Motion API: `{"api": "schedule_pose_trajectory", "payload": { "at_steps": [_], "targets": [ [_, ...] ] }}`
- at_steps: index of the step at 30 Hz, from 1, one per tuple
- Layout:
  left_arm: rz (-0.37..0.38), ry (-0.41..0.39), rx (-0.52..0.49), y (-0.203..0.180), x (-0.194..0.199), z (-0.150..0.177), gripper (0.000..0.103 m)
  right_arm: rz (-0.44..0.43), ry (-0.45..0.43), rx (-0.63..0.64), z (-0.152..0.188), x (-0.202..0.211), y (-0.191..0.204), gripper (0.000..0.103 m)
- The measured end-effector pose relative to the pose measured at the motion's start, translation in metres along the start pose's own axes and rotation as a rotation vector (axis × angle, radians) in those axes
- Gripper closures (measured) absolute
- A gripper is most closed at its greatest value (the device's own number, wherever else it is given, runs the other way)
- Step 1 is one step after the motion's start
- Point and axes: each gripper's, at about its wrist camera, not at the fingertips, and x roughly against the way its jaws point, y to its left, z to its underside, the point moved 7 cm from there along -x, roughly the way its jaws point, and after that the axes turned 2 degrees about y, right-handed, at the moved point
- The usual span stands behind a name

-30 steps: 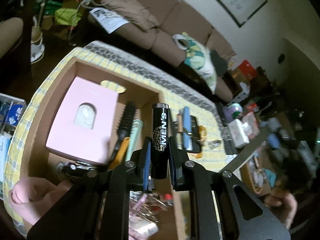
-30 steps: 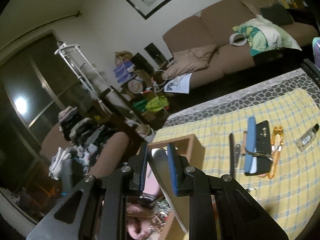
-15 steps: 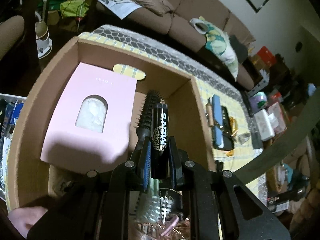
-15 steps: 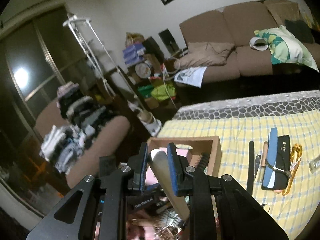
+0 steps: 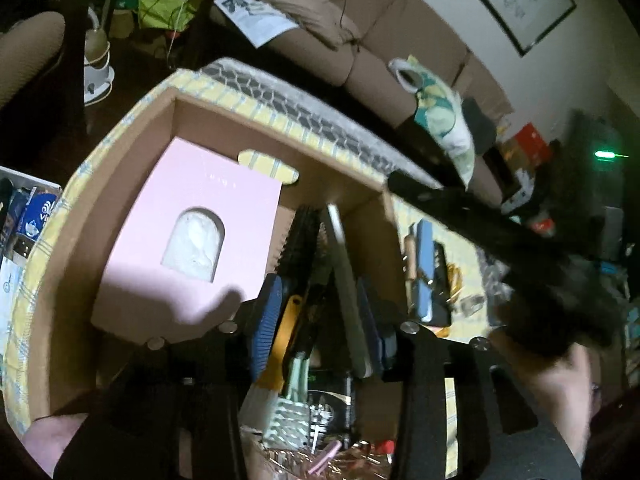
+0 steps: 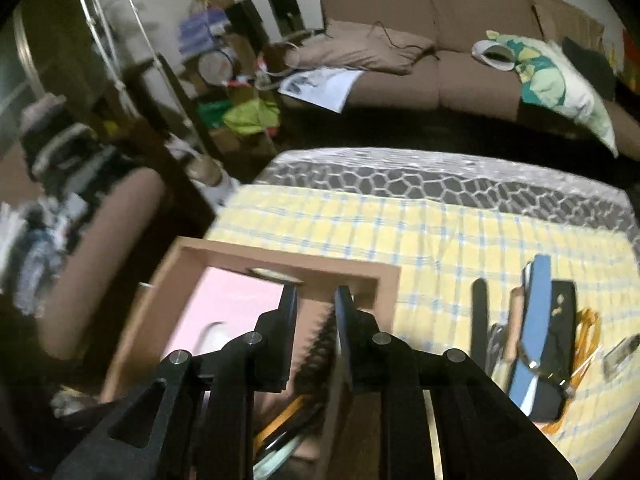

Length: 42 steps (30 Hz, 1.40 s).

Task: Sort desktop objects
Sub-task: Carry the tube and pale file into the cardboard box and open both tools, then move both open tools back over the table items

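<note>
My left gripper (image 5: 318, 320) is open and empty over the cardboard box (image 5: 80, 216). The box holds a pink carton (image 5: 188, 240), a black hairbrush (image 5: 304, 236), an orange-handled tool (image 5: 286, 328) and a pale flat stick (image 5: 344, 280) leaning between my fingers. My right gripper (image 6: 316, 304) is open and empty above the box's (image 6: 388, 280) right part, over the hairbrush (image 6: 320, 344). The black tube is not clearly in view.
On the yellow checked cloth (image 6: 400, 224) right of the box lie a blue case on a black device (image 6: 540, 320), a black strip (image 6: 480, 320), orange scissors (image 6: 588, 328) and a small clear bottle (image 6: 620, 356). A brown sofa (image 6: 440, 40) stands behind.
My left gripper has opened and the black tube has left it. My right gripper has opened and let go of the pale stick, which now leans in the box.
</note>
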Motion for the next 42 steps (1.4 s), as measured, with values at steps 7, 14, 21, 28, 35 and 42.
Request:
{"api": "schedule_pose_trajectory", "payload": {
  "at_steps": [7, 14, 21, 28, 35, 42],
  "targets": [
    [0.001, -0.009, -0.021, -0.004, 0.010, -0.003, 0.055, 0.004, -0.030, -0.001, -0.004, 0.020, -0.004, 0.056],
    [-0.010, 0.015, -0.068, -0.018, 0.010, 0.007, 0.027, -0.011, -0.050, -0.022, 0.025, 0.068, -0.022, 0.023],
    [-0.006, 0.015, -0.185, -0.057, 0.014, 0.024, 0.010, 0.042, -0.062, -0.123, 0.073, 0.115, -0.076, 0.009],
    [0.007, 0.020, -0.282, -0.101, 0.009, 0.043, 0.000, 0.028, -0.039, -0.311, 0.117, 0.139, -0.132, 0.001],
    [-0.033, 0.026, -0.397, -0.142, -0.004, 0.066, 0.000, 0.101, -0.067, -0.377, 0.141, 0.169, -0.185, 0.000],
    [-0.079, 0.086, -0.365, -0.160, -0.052, 0.080, 0.000, 0.109, -0.137, -0.463, 0.147, 0.203, -0.233, 0.000]
  ]
}}
